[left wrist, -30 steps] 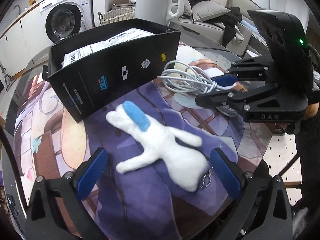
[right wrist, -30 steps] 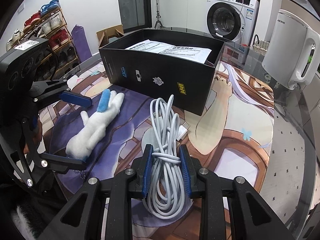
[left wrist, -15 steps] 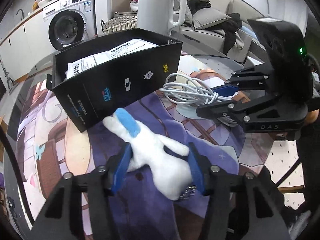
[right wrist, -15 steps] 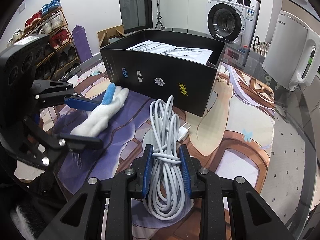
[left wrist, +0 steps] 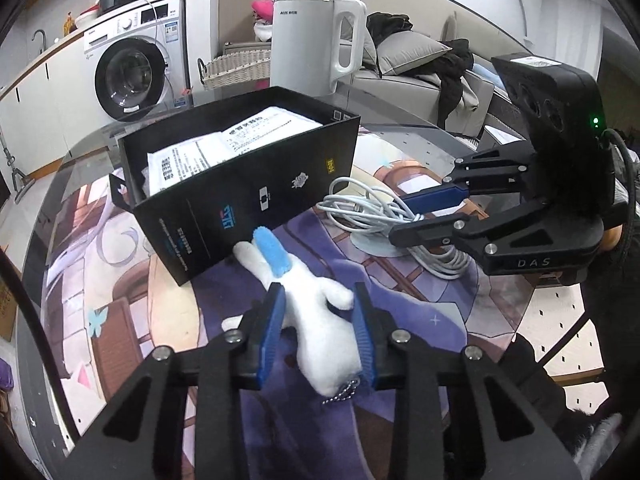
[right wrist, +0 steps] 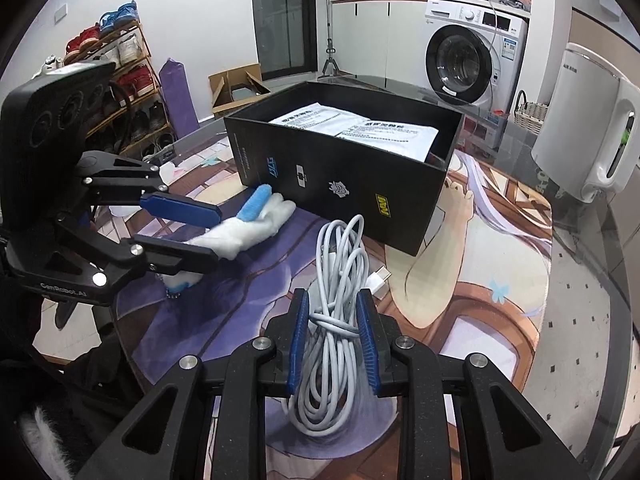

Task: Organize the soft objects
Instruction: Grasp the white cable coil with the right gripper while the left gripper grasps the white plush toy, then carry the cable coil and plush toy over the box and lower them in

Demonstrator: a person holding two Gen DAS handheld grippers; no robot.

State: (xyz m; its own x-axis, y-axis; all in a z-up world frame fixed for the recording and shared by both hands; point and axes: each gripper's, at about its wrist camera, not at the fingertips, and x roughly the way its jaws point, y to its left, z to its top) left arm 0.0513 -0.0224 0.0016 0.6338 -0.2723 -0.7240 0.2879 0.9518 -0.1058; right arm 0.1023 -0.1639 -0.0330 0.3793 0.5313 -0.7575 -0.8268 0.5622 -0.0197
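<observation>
White plush bunny point(left wrist: 316, 316) is being squeezed by the closing left gripper point(left wrist: 318, 330) at lower centre, long axis aimed at the black box point(left wrist: 256, 184) just beyond. Coiled charging cable point(right wrist: 334, 320) is clamped in the right gripper point(right wrist: 332, 340), box up ahead too.

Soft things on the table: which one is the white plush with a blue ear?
The plush rabbit, between the left gripper's closing fingers; the other, in the right gripper, is a coiled white cable.

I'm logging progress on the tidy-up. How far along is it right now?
Nothing soft is stowed yet: the black box holds only printed sheets. In hand: the left claw is closing on the white plush toy, and the right claw is clamped on the cable bundle. Left: presumably moving both into the box.
</observation>
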